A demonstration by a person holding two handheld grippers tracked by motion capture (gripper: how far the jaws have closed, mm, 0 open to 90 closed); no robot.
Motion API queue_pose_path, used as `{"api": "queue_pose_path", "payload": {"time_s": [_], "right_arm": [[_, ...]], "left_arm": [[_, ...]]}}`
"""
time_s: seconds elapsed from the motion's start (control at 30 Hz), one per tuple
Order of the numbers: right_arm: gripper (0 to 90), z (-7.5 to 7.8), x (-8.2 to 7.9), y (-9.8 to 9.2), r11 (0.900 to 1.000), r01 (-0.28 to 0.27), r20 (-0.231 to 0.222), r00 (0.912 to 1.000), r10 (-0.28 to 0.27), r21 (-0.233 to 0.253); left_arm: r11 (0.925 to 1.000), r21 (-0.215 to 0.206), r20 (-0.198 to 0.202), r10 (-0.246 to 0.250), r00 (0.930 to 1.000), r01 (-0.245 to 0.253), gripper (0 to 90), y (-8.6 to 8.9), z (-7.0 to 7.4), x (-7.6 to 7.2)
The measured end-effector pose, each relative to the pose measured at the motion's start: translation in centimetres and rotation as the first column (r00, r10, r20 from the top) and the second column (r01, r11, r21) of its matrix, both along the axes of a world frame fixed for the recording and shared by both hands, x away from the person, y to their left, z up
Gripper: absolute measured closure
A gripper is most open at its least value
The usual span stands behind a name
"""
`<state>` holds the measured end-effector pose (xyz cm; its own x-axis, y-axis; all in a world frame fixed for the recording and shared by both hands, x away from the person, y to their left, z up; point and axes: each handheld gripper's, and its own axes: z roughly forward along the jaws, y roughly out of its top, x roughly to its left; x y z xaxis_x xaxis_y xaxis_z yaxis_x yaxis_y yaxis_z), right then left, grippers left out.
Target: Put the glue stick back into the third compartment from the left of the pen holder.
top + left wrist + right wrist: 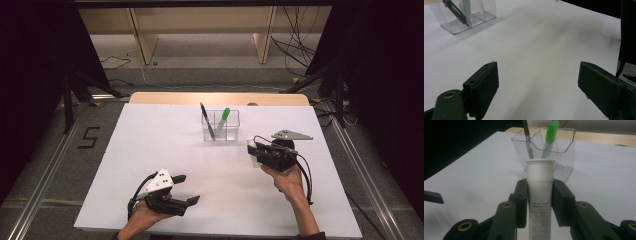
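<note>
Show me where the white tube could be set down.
Free: white sheet left of the organizer, and the middle between both grippers. Crowded: around the organizer and the right gripper holding the tube, and the left gripper.

Two hand-held black grippers
The left gripper [186,189] and right gripper [251,148] bore grey three-cornered plates, brass-ringed pivots, and trailing black cables.

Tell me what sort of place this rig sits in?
Probably a lab data-collection station, not a home or office. A white board table top stands between dark curtains, with loose black cables on the floor behind and a black taped "5" marker beside a floor rail. The only props: a clear plastic divided pen holder.
</note>
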<state>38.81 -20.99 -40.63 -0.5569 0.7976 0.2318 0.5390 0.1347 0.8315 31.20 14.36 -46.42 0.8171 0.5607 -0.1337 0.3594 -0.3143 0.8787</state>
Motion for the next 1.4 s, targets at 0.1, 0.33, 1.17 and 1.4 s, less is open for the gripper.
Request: {"api": "queue_pose_path", "payload": {"time_s": [0.1, 0.33, 1.17, 1.4], "right_arm": [[68.3, 0.2, 0.5, 0.2, 1.000, 0.007, 0.018, 0.9998, -0.007, 0.007], [68.3, 1.0, 2.2, 0.9, 0.999, 0.029, 0.037, 0.9989, -0.029, 0.013], [68.2, 2.7, 9.3, 3.0, 0.988, 0.140, 0.044, 0.9887, -0.143, 0.071], [68.2, 3.1, 10.6, 4.0, 0.988, 0.148, 0.055, 0.9871, -0.150, 0.051]], "left_arm": [[1.0000, -0.004, 0.000, 0.002, 1.0000, -0.002, 16.6, 0.0, 0.0, 0.0], [0.9997, -0.022, -0.006, 0.006, 1.0000, -0.007, 16.6, 0.2, 0.1, 0.1], [0.9996, -0.026, -0.004, 0.008, 1.0000, -0.008, 16.5, 0.3, 0.1, 0.1], [0.9997, -0.026, -0.003, 0.006, 1.0000, -0.006, 16.5, 0.3, 0.1, 0.1]]}}
